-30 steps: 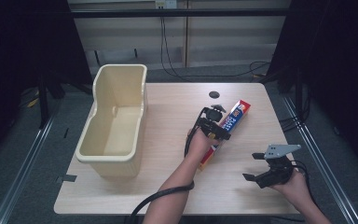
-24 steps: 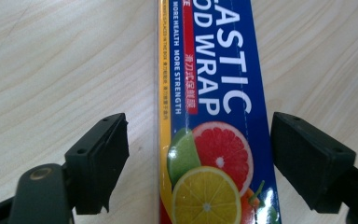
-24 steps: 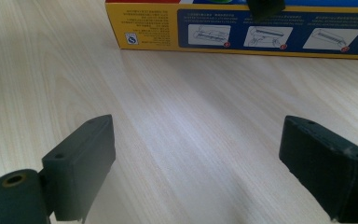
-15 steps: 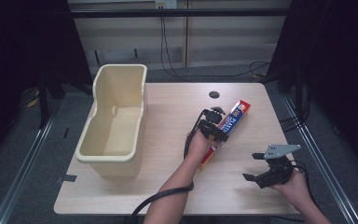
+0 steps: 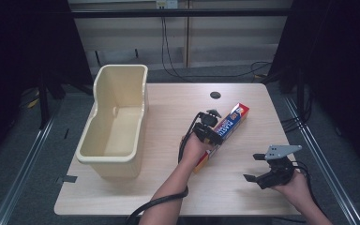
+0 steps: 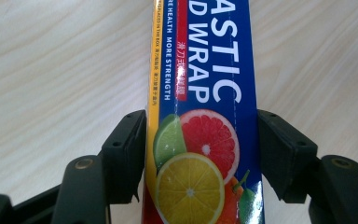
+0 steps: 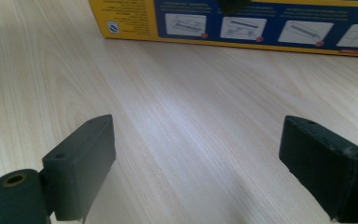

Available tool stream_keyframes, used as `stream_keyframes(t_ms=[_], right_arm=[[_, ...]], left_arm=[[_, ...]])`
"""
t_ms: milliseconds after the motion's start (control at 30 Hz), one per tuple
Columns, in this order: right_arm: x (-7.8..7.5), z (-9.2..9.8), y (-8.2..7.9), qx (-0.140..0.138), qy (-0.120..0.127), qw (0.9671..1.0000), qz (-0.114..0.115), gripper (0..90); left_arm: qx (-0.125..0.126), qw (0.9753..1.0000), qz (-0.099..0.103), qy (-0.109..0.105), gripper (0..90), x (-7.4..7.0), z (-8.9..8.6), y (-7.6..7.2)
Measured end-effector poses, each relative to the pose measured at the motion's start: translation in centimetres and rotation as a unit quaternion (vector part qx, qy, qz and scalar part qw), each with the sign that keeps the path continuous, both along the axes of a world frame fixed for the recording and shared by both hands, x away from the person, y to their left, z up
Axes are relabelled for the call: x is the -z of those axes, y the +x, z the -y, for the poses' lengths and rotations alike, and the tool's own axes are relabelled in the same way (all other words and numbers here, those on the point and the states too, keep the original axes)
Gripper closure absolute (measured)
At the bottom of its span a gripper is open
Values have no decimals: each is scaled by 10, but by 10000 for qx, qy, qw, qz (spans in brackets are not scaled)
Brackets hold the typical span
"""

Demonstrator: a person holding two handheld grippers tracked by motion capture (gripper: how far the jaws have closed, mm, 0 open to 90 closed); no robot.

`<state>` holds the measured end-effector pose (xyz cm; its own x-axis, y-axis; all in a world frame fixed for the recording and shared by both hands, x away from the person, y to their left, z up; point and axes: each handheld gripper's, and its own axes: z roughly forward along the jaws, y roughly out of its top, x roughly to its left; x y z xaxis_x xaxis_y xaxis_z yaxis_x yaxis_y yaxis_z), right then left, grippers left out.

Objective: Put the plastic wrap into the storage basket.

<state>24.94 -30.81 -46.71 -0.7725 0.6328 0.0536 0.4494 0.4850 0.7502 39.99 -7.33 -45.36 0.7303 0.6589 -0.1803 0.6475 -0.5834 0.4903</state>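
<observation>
1. High view: lying on the wooden table point(image 5: 168, 187), one plastic wrap box point(image 5: 225, 129) set diagonally right of centre, one cream tub point(image 5: 115, 124) standing well apart at left, one dark hole point(image 5: 215, 95) behind; left gripper point(image 5: 209, 132) sitting over the box, right gripper point(image 5: 261, 169) hovering near the front right.
2. Left gripper view: jaws straddling the blue box point(image 6: 205, 93), pressing both long sides; showing citrus slices.
3. Right gripper view: jaws gaping wide, empty; facing the box's yellow-edged side point(image 7: 242, 23).

A pale wooden table point(image 5: 168, 187) is carrying a cream plastic tub point(image 5: 117, 126) at its left and a plastic wrap box point(image 5: 229, 123) lying right of centre.
</observation>
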Motion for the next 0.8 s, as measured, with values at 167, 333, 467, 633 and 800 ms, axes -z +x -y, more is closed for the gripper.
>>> stream_keyframes(t_ms=[167, 333, 467, 633, 800], right_arm=[[-1, -2, 0, -1, -3, 10000, 18, 108], [-1, -4, 0, -21, -28, 10000, 26, 109], [-2, -5, 0, -59, -22, 10000, 23, 109], [-1, -3, 0, -15, -24, 10000, 35, 108], [-1, -1, 0, -12, 14, 10000, 30, 108]], left_arm=[[-14, 9999, -33, 99, 379, -2, -18, -10], [-11, 9998, -76, 177, 378, -3, -27, -15], [8, 9996, -94, 262, 367, -4, -25, -15], [38, 9997, 56, 221, 284, -8, -15, -9], [101, 9997, -11, 237, 262, -4, -2, 1]])
